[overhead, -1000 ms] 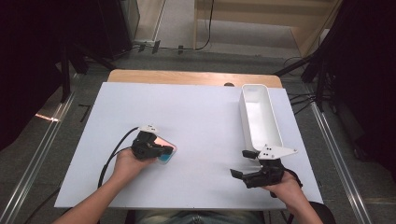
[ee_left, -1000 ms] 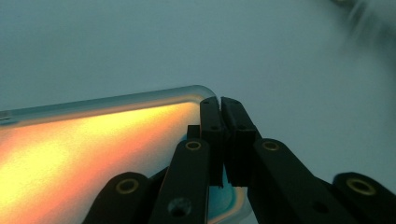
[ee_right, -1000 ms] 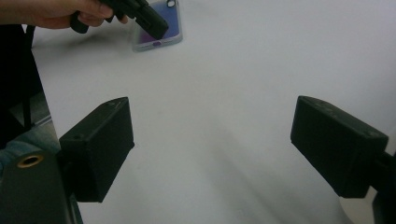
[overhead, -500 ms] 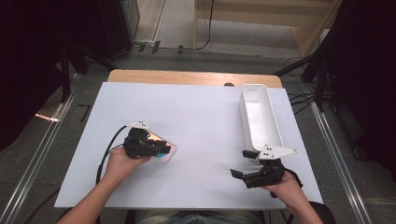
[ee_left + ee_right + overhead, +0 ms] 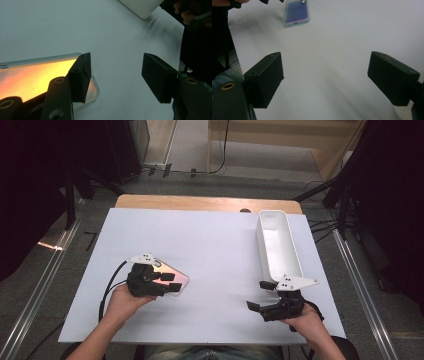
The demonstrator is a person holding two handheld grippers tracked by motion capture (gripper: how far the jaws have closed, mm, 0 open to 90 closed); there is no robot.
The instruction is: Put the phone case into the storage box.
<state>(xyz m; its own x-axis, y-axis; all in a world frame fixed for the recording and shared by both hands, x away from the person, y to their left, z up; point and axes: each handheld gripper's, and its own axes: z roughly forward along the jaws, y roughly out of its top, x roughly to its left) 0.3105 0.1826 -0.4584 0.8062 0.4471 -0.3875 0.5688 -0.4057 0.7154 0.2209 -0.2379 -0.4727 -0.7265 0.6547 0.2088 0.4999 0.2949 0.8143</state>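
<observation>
The left gripper (image 5: pixel 170 284) sits at the near left, angled rightward, its jaws just opened wide with nothing pressed between them. The right gripper (image 5: pixel 257 295) rests at the near right, pointing left, jaws apart.

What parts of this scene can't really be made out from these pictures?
- Phone, high view: near end hidden under the left gripper.
- Phone, left gripper view: cut off by the left edge, one finger covering it.
- White bin, left gripper view: cut off by the top edge.
</observation>
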